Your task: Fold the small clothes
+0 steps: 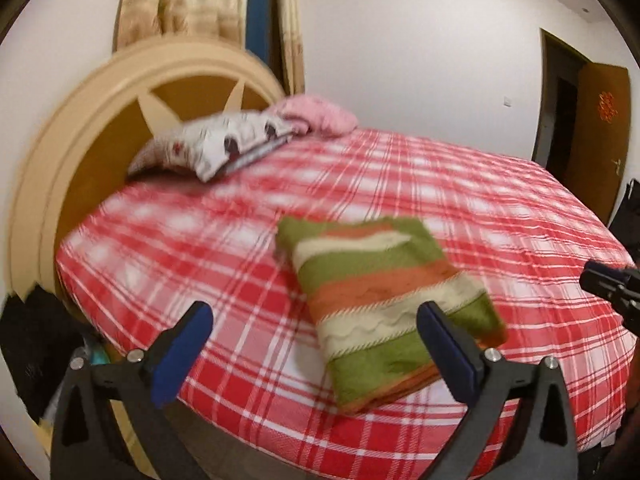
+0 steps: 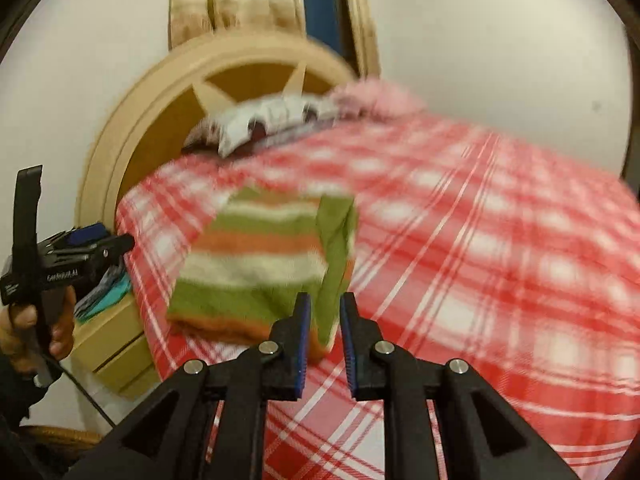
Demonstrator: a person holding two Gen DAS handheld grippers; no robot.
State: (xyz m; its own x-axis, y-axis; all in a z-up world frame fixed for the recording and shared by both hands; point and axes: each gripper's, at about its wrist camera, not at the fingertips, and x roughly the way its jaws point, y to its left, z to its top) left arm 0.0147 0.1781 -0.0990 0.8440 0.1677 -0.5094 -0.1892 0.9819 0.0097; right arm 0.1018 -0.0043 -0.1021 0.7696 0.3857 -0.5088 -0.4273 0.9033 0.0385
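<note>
Cloth [image 1: 384, 280]: folded rectangle, striped, woolly | bedsheet [image 1: 200, 240]: checked, flat

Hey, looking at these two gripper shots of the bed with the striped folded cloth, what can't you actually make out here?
- Striped cloth: its near edge in the right wrist view is partly covered by the right gripper; motion blur leaves contact unclear.
- Pillow print: too blurred in both views.
- Left gripper: jaws wide, nothing between them.
- Bed: its right side is cut off by the left wrist view's edge.
- Items on the bedside cabinet: partly hidden by the other gripper.
</note>
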